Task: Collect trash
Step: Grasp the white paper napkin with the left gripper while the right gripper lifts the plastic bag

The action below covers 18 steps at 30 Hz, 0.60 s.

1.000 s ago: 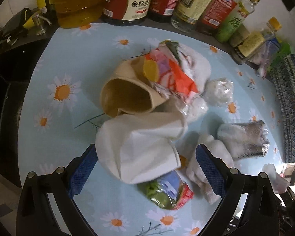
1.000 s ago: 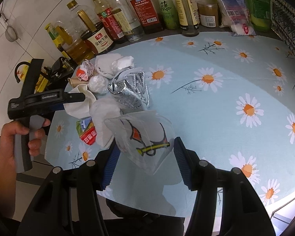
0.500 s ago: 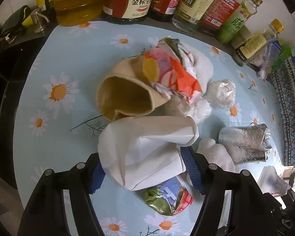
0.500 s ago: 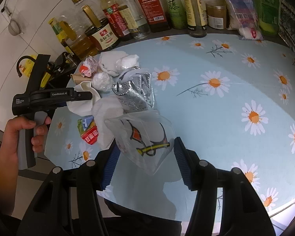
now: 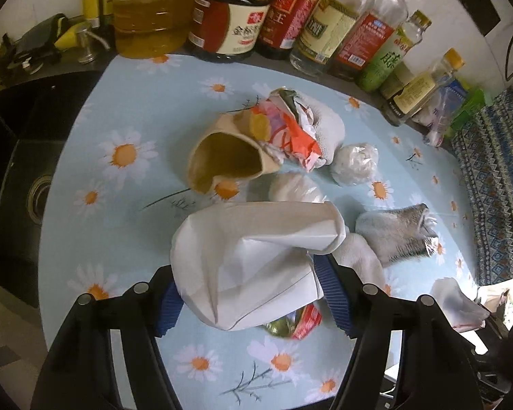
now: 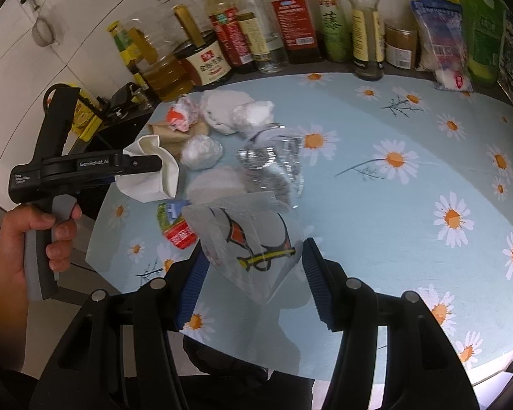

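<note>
Daisy tablecloth point(image 6: 410, 184); left tool point(image 6: 136, 165) (marked "GenRobot.AI") grips white paper point(image 6: 150, 177).

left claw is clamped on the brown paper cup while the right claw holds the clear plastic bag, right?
Not quite: the left claw is clamped on the white paper bag, as the left wrist view shows. The brown paper cup lies on the table. The right claw does hold the clear plastic bag.

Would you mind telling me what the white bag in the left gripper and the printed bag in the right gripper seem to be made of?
The white bag looks like matte paper: opaque, with sharp, stiff creases. The printed bag looks like thin glossy clear plastic: the daisy cloth shows through it.
</note>
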{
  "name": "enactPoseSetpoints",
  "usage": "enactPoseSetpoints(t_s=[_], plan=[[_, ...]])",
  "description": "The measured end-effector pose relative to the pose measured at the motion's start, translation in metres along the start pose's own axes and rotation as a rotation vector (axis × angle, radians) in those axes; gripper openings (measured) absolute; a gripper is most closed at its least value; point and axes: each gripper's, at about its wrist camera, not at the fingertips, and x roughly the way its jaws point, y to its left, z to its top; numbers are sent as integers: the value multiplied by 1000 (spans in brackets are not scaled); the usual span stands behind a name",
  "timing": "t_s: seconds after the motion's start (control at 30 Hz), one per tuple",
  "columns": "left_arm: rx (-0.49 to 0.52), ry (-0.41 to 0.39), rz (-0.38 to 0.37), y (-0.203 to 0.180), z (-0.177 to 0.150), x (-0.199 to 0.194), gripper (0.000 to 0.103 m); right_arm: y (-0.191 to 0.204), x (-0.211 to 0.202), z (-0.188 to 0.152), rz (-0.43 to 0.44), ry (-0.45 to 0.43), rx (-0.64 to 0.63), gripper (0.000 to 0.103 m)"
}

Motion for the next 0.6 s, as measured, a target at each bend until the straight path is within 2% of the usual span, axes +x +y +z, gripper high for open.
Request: enactPoseSetpoints(t_s=[0.33, 0.6], plan=[[-32, -41, -27, 28, -39, -35, 67, 43, 11, -15, 24, 21, -51, 56], [-50, -35, -61, 53, -80, -51, 67, 81, 23, -37, 50, 56, -78, 56]])
